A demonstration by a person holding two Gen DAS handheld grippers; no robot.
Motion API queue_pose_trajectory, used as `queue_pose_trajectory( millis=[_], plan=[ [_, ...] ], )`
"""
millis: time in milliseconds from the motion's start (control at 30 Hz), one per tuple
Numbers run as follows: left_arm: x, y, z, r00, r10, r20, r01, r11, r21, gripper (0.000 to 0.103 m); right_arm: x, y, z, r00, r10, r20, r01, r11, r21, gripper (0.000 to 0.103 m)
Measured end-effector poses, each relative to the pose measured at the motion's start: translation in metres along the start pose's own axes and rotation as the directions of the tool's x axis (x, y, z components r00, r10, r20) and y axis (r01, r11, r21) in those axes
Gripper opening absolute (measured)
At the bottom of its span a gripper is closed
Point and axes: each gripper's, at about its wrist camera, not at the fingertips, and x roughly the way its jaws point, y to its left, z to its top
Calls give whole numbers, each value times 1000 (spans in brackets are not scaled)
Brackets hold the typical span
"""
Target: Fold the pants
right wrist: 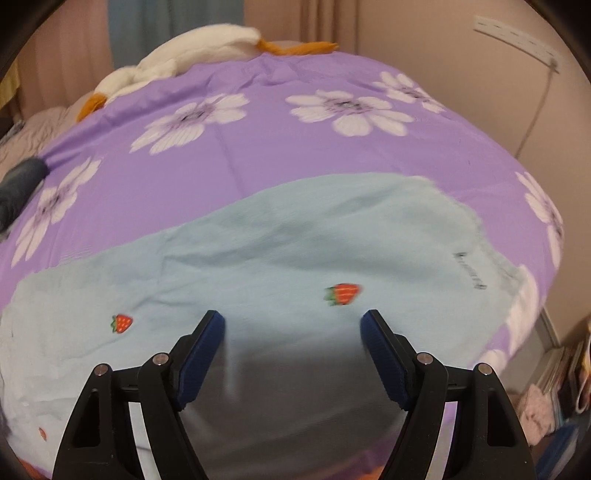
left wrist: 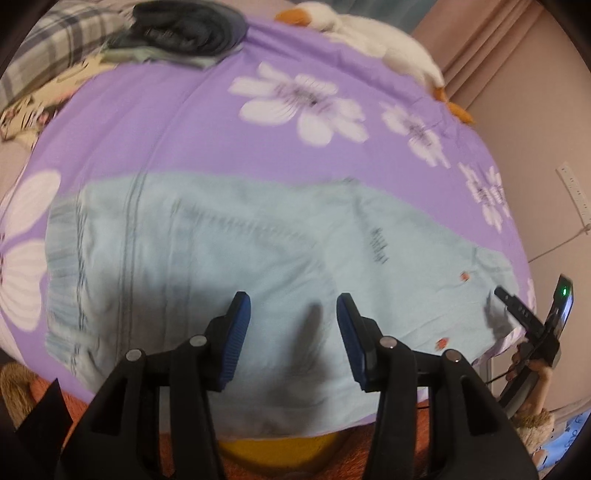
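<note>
Light blue pants with small strawberry prints lie flat across a purple flowered bedsheet. In the left wrist view their striped elastic waistband is at the left. My left gripper hovers open over the near part of the pants, and nothing sits between its blue pads. In the right wrist view my right gripper stands wide open above the pants, just below a strawberry print, with its jaws empty. Both grippers cast shadows on the cloth.
A white plush duck lies at the bed's far edge. Dark folded clothes and a plaid pillow sit at the far left. A wall with a power strip borders the right side. Orange fabric lies below the near edge.
</note>
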Motion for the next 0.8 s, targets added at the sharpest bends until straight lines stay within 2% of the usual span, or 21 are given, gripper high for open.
queue_pose_trajectory(
  millis=[67,200,300,400,567,633,700,800],
  plan=[
    [3,-6,12,1000,-27,10,27,1000,7,49,-7,-15,1,1000,13,15,-13,999,44,77],
    [24,-19,35,1000,-30,-3,30,999,19,46,-14,-54,0,1000,13,28,-17,989,150,77],
    [45,-33,50,999,-39,-26,40,999,24,36,-13,-87,-6,1000,-14,11,11,973,230,77],
    [59,-49,60,997,-61,-40,63,997,46,35,-16,-110,-10,999,-32,11,28,958,285,71],
    [94,-67,77,997,-19,-71,24,997,71,34,-20,-149,-12,999,-44,17,34,921,388,57],
    [108,-65,79,995,-6,-98,12,998,57,34,-18,-162,-13,1000,-21,21,10,904,427,51],
    [119,-64,78,993,18,-121,-11,998,62,34,-14,-170,-13,999,21,25,-30,889,458,50],
    [120,-68,75,994,46,-102,-34,993,115,36,-8,-180,-11,995,86,42,-96,866,490,50]
  ],
)
